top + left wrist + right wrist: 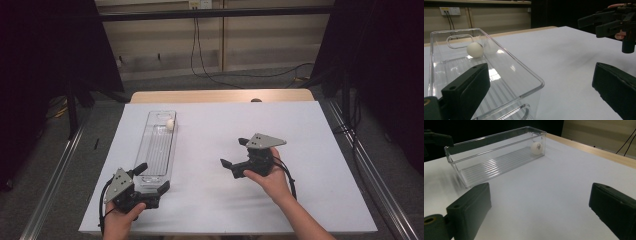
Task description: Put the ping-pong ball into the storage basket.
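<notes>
A long clear plastic bin [150, 150] lies lengthwise on the left part of the white table. A white ball [170, 124] rests inside it at the far end; the ball [475, 49] also shows in the left gripper view and, with a dark mark, the ball [536, 148] shows in the right gripper view. My left gripper [153, 178] is open at the bin's near end, its jaws straddling the near right corner of the bin [506, 75]. My right gripper [234, 152] is open and empty over the table's middle, pointing left toward the bin [486, 157].
The white sheet [300, 130] covers the table, with a wooden edge [220, 95] at the far side. Dark curtains hang at both sides and cables run across the floor behind. Metal rails flank the table.
</notes>
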`<state>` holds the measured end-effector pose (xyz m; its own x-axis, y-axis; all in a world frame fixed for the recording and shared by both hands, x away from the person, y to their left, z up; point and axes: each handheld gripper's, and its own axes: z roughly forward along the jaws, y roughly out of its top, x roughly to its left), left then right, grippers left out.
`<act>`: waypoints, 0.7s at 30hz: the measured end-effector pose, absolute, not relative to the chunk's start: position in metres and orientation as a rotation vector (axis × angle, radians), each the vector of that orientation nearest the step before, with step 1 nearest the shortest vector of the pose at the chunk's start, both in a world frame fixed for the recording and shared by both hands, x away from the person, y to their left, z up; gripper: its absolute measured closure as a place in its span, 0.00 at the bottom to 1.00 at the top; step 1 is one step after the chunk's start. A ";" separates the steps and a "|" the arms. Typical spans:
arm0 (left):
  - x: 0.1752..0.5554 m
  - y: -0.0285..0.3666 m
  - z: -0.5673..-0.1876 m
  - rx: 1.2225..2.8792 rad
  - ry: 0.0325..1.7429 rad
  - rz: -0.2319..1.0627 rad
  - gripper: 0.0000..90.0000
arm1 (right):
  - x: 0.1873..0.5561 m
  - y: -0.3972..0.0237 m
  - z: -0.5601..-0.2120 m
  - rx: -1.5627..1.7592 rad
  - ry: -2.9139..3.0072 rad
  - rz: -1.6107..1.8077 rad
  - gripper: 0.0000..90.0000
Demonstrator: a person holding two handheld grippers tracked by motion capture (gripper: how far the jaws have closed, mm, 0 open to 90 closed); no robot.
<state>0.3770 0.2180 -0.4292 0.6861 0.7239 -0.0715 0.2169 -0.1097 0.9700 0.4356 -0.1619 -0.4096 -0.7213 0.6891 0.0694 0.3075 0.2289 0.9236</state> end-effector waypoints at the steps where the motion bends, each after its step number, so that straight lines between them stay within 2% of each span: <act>1: 0.377 0.218 -0.429 1.666 0.769 0.511 0.02 | 0.435 -0.162 -0.410 0.928 2.156 1.487 0.04; 21: 0.378 0.218 -0.429 1.676 0.765 0.512 0.02 | 0.424 -0.187 -0.415 0.954 2.126 1.489 0.04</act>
<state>0.3776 0.2180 -0.4291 0.6909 0.7201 -0.0637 0.2153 -0.1208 0.9690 0.4239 -0.1872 -0.4153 -0.7001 0.7100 0.0758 0.3139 0.2107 0.9258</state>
